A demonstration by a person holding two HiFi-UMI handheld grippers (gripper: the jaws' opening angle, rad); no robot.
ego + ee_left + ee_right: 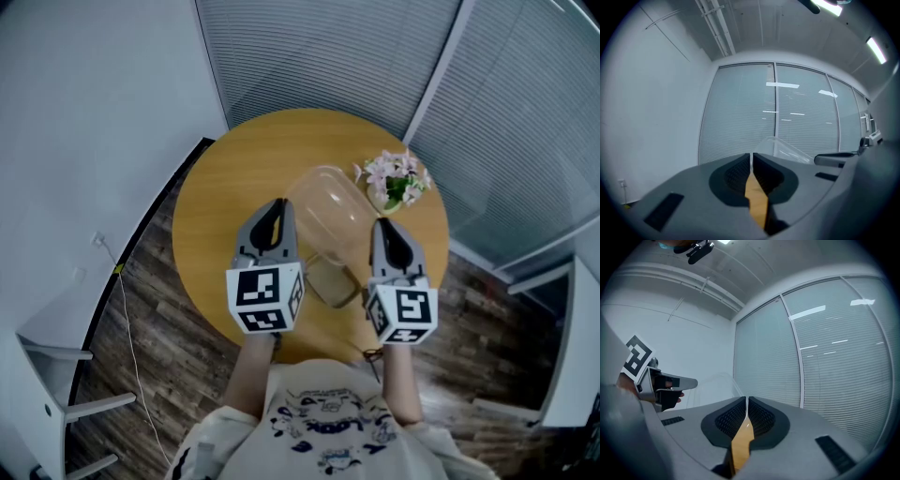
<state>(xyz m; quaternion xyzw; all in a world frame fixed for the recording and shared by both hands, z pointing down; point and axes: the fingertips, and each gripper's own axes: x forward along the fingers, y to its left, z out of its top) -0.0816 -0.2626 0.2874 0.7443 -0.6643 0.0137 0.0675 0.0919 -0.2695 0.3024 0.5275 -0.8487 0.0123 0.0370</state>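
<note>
The left gripper (277, 206) and right gripper (385, 227) each pinch a thin edge of a clear bag (328, 212), the left at its 9 o'clock side, the right at 3 o'clock. Both pairs of ribbed black pads are closed to a hairline on the glossy film. The bag bulges in a smooth rounded dome over the middle of the round, matte wooden table (220, 187). A small bunch of pale pink flowers (398, 178) stands at the bag's 2 o'clock.

Grey tongs (278, 202), b/w marker cubes (265, 297), printed tee (323, 412)
</note>
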